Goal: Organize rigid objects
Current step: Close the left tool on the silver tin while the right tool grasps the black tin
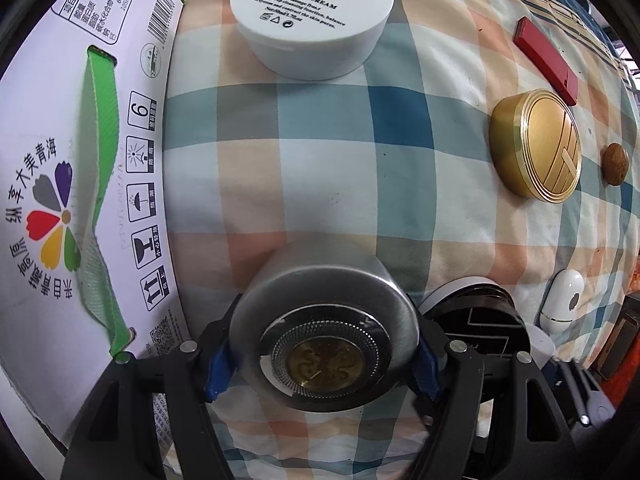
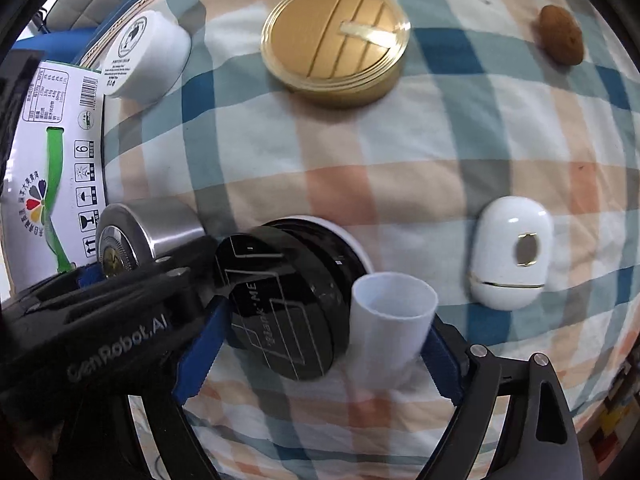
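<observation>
We are squeezing a silver tin in our left claw, just above the checked cloth, beside the white box. Our right claw is closing around a black jar and a small white cup, both touching its blue pads.
</observation>
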